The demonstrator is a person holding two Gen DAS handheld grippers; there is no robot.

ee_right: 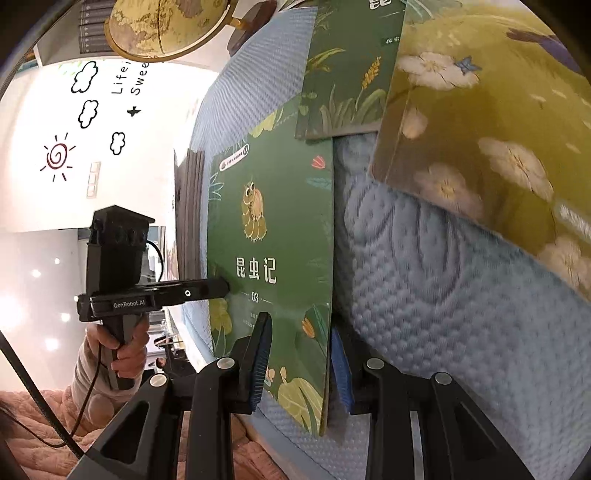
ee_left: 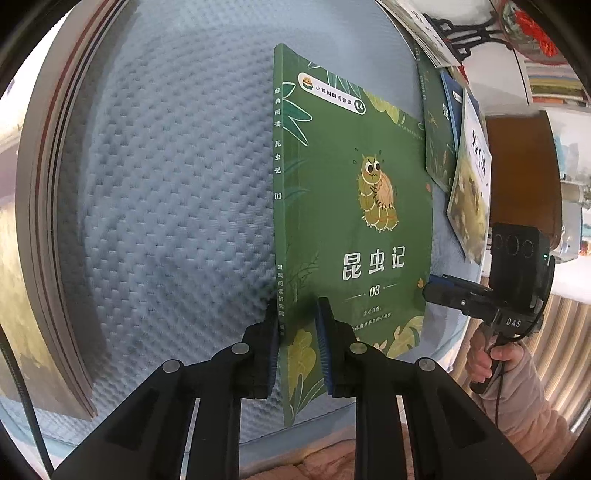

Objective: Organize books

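Observation:
A green book with a caterpillar on its cover lies on a blue quilted mattress. My left gripper straddles its spine edge near the lower corner, fingers close on both sides. My right gripper straddles the opposite edge of the same book, one finger above the cover, one below; its jaws stand a little wider than the book. The right gripper also shows in the left wrist view, and the left one in the right wrist view.
A second green book and a yellow flowered book lie overlapping further along the mattress. A stack of dark books stands at the mattress's left edge. A globe sits beyond. A pink blanket lies below.

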